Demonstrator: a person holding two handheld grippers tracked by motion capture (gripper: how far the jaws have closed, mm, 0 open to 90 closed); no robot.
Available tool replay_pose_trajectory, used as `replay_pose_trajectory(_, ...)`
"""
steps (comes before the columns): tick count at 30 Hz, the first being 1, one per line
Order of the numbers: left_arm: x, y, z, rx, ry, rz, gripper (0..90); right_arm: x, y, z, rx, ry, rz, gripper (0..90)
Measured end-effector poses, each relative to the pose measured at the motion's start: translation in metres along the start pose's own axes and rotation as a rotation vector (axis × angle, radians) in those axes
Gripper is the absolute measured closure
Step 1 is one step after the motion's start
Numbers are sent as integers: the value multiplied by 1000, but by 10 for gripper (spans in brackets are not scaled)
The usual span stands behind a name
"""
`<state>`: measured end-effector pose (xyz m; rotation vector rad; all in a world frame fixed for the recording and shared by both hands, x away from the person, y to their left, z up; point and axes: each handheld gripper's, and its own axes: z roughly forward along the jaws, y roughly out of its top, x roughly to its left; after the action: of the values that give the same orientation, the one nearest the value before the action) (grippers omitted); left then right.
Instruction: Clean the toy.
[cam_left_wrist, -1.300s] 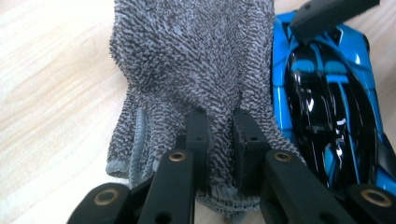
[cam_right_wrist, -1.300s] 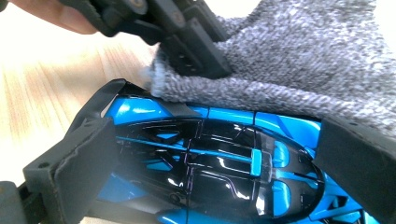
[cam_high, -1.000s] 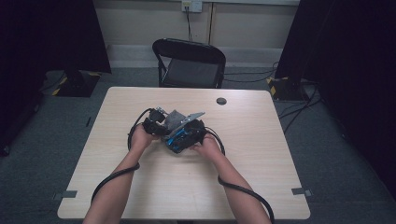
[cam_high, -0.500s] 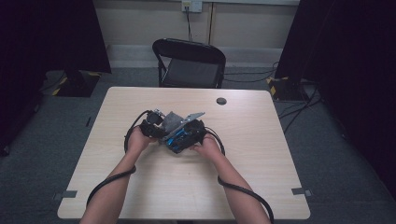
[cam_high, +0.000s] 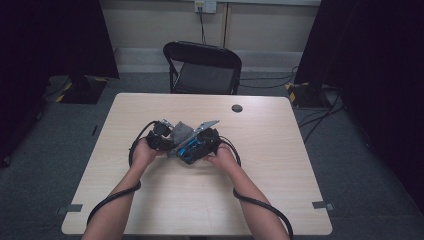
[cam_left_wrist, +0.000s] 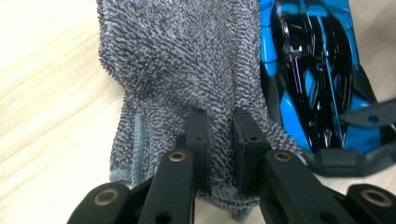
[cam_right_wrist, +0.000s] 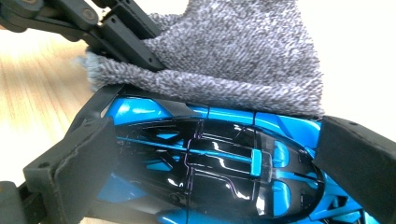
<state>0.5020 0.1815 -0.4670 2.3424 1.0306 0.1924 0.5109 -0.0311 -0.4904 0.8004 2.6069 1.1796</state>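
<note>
A blue and black toy car (cam_right_wrist: 210, 163) lies between the wide-set jaws of my right gripper (cam_right_wrist: 217, 156). One pad (cam_right_wrist: 74, 163) presses on one end of the car and the other pad (cam_right_wrist: 359, 154) on the opposite end. A grey terry cloth (cam_left_wrist: 187, 60) lies against the car's (cam_left_wrist: 317, 70) side, and my left gripper (cam_left_wrist: 219, 140) is shut on a fold of it. In the high view both hands meet at mid-table, with the left gripper (cam_high: 169, 139), cloth (cam_high: 181, 131), car (cam_high: 189, 149) and right gripper (cam_high: 199, 144) bunched together.
The wooden table (cam_high: 280, 170) has a small round black disc (cam_high: 237, 108) near its far edge. A black folding chair (cam_high: 205, 67) stands behind the table. Cables trail from both grippers along the forearms to the near edge.
</note>
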Motion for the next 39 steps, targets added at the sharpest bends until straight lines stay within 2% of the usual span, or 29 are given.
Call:
replay_pose_trajectory(14,-1,-20,-13,-3,-11,-7,788,0,0,0,3,-1,-1,0)
replay_pose_trajectory(28,-9,-41,-25,-20,-21,-28,785,0,0,0,-2,-3,0,0)
replay_pose_trajectory(39,-16,-60,-38,-27,-22,-26,783,0,0,0,-3,-3,3,0)
